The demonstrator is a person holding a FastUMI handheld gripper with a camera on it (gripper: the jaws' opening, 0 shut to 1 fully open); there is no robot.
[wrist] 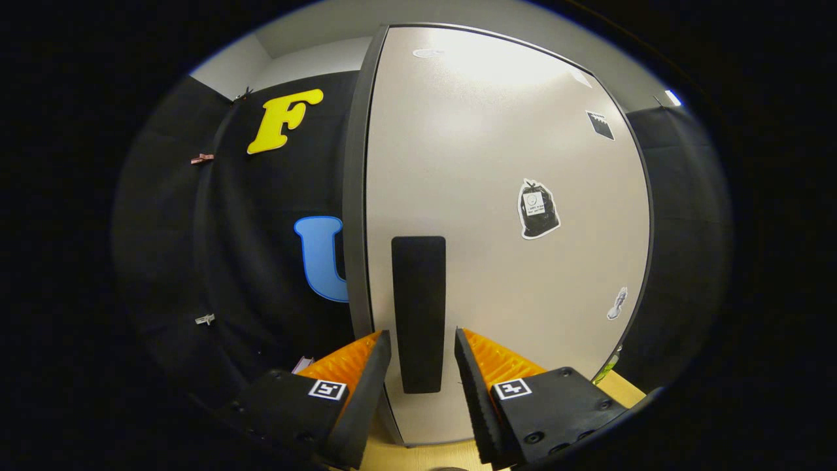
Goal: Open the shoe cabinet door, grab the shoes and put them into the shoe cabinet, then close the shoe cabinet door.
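The shoe cabinet door (503, 216) is a tall pale grey panel with a dark frame, standing shut right in front of me. A black vertical handle (418, 314) is mounted near the door's left edge. My gripper (422, 343) is open, its two orange-and-black fingers (356, 366) on either side of the handle's lower half. A small gap shows on each side, so neither finger presses on the handle. A shoe sticker (616, 303) and a bag sticker (539, 209) are on the door.
The cabinet stands on a light wooden floor (425, 454). Black cloth wall hangs to the left (261, 261) and right of the cabinet. A yellow-green object (607, 367) peeks out at the cabinet's lower right corner.
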